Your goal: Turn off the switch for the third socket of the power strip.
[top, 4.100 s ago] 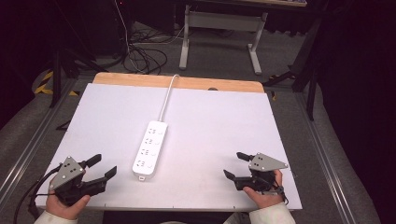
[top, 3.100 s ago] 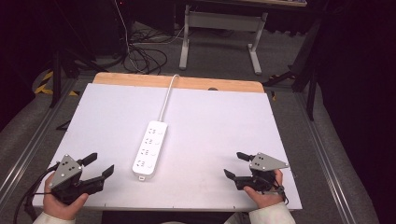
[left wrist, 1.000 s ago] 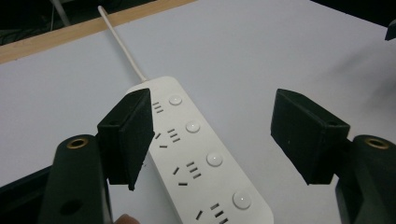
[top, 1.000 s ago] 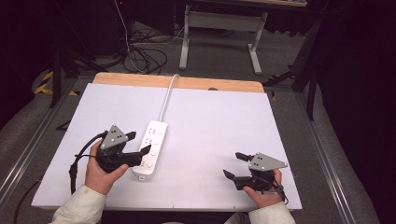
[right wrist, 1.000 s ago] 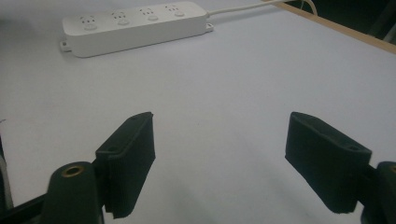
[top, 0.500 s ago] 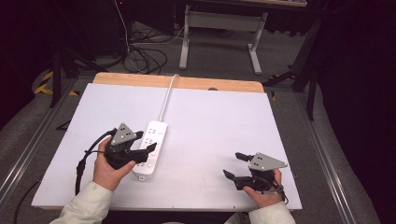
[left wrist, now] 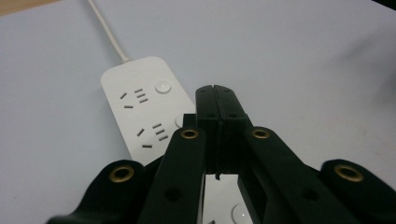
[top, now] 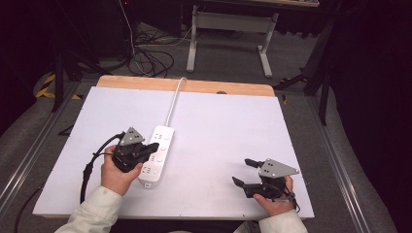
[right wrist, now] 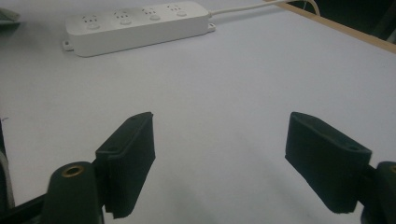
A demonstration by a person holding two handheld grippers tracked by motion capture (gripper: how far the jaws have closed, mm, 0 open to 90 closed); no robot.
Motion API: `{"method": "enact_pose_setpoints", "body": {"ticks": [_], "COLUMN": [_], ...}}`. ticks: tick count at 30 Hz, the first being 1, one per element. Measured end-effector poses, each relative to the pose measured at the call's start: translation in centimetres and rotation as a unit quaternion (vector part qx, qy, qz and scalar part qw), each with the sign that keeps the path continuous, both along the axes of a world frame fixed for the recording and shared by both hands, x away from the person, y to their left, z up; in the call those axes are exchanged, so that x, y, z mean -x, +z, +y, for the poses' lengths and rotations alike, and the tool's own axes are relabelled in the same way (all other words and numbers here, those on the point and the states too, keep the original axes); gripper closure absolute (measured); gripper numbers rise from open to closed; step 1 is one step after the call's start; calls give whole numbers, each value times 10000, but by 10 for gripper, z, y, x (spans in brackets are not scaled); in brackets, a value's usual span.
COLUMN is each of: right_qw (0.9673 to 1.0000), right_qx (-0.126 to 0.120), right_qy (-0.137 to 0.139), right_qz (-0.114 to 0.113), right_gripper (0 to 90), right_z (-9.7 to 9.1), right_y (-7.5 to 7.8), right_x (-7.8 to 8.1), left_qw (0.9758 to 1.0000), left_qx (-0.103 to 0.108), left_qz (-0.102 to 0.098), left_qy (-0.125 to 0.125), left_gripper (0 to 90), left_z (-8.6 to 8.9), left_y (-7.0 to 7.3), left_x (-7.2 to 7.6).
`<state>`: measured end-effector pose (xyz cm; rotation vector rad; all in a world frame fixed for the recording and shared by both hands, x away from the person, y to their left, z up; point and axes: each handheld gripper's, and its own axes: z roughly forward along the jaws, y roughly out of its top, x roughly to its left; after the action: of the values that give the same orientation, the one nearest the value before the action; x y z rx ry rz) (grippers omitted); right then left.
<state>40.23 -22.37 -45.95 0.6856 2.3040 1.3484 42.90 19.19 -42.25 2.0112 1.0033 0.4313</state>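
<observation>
High view is showing a white power strip (top: pixel 157 155) lying flat near the middle-left of the white tabletop (top: pixel 228 126), its cord (top: pixel 173 104) running away toward the far wooden edge. The left gripper (top: pixel 151 148) is hovering over the strip's mid-section with its jaws pressed together on nothing; they have just been closing, and no part of the strip is sitting between them. The closed tips are looking poised to poke one of the round switch buttons rather than to take hold.

As for handling, the strip is looking like a rigid plastic bar, fairly light and smooth, so it is probably going to slide on the tabletop under a sideways push; the cord is the only limp part and is likely tugging back a little. A grip would be best taken across the narrow width near the middle, and a press should be coming straight down.

Left gripper view is giving what the high view is not: the sockets and a round button (left wrist: pixel 162 87) beside each, and the clenched tips (left wrist: pixel 216 100) over the strip's long edge. Right gripper view is showing the right gripper (right wrist: pixel 219 154) with jaws spread wide and empty, well apart from the strip (right wrist: pixel 135 25), plus a small mounting tab at its near end.
</observation>
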Motion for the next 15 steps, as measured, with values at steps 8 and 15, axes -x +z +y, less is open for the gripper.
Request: {"method": "enact_pose_setpoints", "body": {"ticks": [8,15], "right_qw": [10000,10000], "right_qx": [15,-1], "right_qy": [39,51], "right_qz": [21,15], "right_gripper": [244,245], "right_z": [1,0], "right_y": [0,0], "right_x": [0,0], "left_qw": [9997,9982], "left_qx": [-13,-86], "left_qz": [216,587], "left_qy": [-80,-29], "left_gripper": [898,898], "left_z": [-3,-7], "left_y": [-4,-9], "left_x": [-4,-10]}}
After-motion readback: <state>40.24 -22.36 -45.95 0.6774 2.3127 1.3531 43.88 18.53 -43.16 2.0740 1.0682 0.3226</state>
